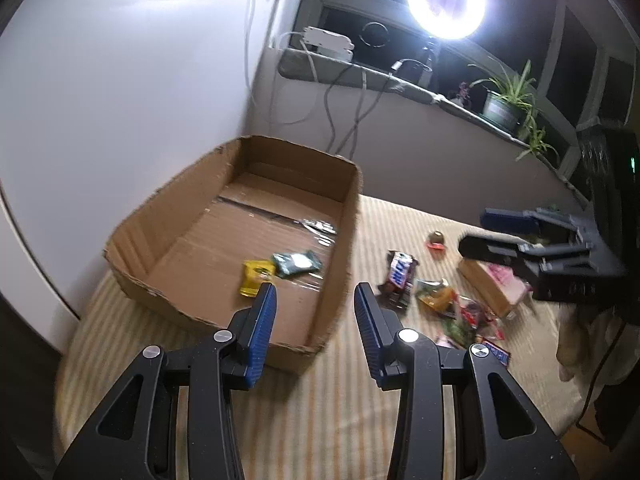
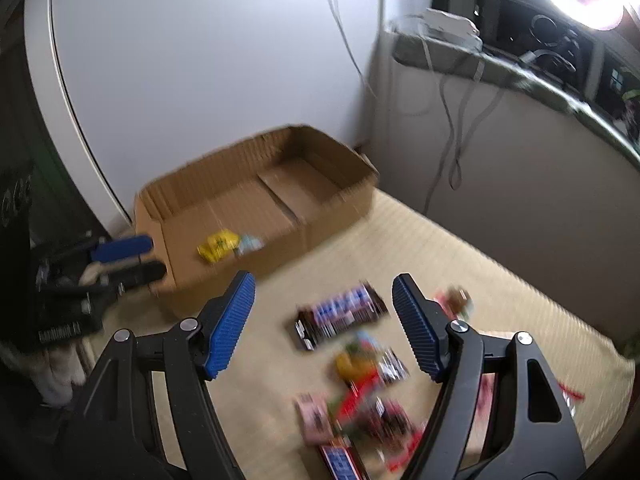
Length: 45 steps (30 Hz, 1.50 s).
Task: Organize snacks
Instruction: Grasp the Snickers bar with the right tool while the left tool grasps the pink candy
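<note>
An open cardboard box (image 1: 340, 276) stands on the striped cloth and holds a yellow packet (image 1: 255, 277) and a green packet (image 1: 297, 263). My left gripper (image 1: 316, 300) is open and empty above the box's near right corner. A pile of snacks lies right of the box, with a Milky Way bar (image 1: 400, 274) nearest it. In the right wrist view my right gripper (image 2: 323, 294) is open and empty above that pile, over the Milky Way bar (image 2: 340, 314). The box (image 2: 332, 204) sits beyond it, with the yellow packet (image 2: 217, 245) inside. Each gripper shows in the other's view: the right one (image 1: 478, 232) and the left one (image 2: 154, 256).
A small cardboard carton (image 1: 490, 286) lies at the right of the pile. A white wall stands behind the box. A windowsill (image 1: 360, 72) holds cables, a ring light (image 1: 446, 0) and a potted plant (image 1: 506, 100). A dark cabinet (image 1: 612, 168) stands at the far right.
</note>
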Motion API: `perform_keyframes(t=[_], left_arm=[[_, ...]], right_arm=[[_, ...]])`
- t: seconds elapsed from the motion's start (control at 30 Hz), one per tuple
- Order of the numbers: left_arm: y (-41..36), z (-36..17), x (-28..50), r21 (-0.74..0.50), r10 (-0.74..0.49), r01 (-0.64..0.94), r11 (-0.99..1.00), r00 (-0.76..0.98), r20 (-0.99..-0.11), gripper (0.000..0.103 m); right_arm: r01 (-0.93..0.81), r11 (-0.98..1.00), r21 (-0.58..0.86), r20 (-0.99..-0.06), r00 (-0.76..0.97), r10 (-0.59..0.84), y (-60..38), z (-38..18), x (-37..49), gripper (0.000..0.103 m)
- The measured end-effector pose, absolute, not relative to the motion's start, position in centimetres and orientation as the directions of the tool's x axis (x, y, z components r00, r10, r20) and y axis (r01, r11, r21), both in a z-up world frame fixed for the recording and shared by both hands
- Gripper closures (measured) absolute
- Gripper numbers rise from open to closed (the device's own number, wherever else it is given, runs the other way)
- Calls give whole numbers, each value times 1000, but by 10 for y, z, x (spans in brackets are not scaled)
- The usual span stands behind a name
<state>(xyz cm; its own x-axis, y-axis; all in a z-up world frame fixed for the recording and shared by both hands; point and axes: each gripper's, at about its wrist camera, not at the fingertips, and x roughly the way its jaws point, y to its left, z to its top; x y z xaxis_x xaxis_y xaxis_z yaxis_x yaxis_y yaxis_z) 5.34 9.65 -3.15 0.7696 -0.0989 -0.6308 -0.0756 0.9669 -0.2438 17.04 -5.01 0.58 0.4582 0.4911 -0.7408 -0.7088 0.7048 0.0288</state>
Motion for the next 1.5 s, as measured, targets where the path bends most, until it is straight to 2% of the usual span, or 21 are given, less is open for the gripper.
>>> perform_keyframes(t=[0.43, 0.5, 0.57, 0.63, 1.03, 1.1, 1.17, 1.23, 1.27, 1.4, 1.5], left_arm=[[40, -43, 59, -252, -193, 29, 967, 725, -661, 64], [31, -45, 60, -250, -210, 50, 967, 713, -669, 64], [23, -47, 60, -244, -224, 74, 967, 701, -677, 64], [14, -48, 63, -241, -237, 93, 966, 691, -683, 64], [-22, -63, 80, -162, -251, 196, 967, 621, -743, 64], [-27, -65, 82, -146, -249, 214, 966, 612, -750, 64], [-30, -68, 84, -130, -248, 232, 964, 602, -759, 64], [-35, -72, 87, -108, -241, 250, 962, 593, -769, 53], [-37, -73, 88, -94, -234, 257, 962, 591, -772, 50], [-45, -80, 95, -64, -226, 290, 955, 570, -790, 49], [-53, -86, 99, -17, -201, 314, 949, 565, -800, 44]], right_arm=[[-673, 735, 84, -810, 383, 443, -135, -36, 134, 29], [-678, 729, 100, -815, 364, 451, -141, -42, 129, 33], [-686, 719, 111, -822, 343, 455, -144, -48, 125, 44], [-694, 711, 116, -827, 328, 456, -142, -53, 122, 48], [-721, 686, 98, -848, 300, 436, -127, -80, 130, 48], [-716, 690, 102, -855, 291, 429, -128, -85, 132, 54], [-709, 696, 113, -856, 286, 431, -133, -89, 133, 66], [-700, 703, 122, -854, 287, 434, -138, -88, 134, 70], [-693, 709, 132, -853, 285, 438, -142, -87, 135, 71], [-676, 724, 139, -854, 288, 433, -152, -87, 135, 71], [-667, 734, 129, -856, 299, 422, -156, -86, 134, 71]])
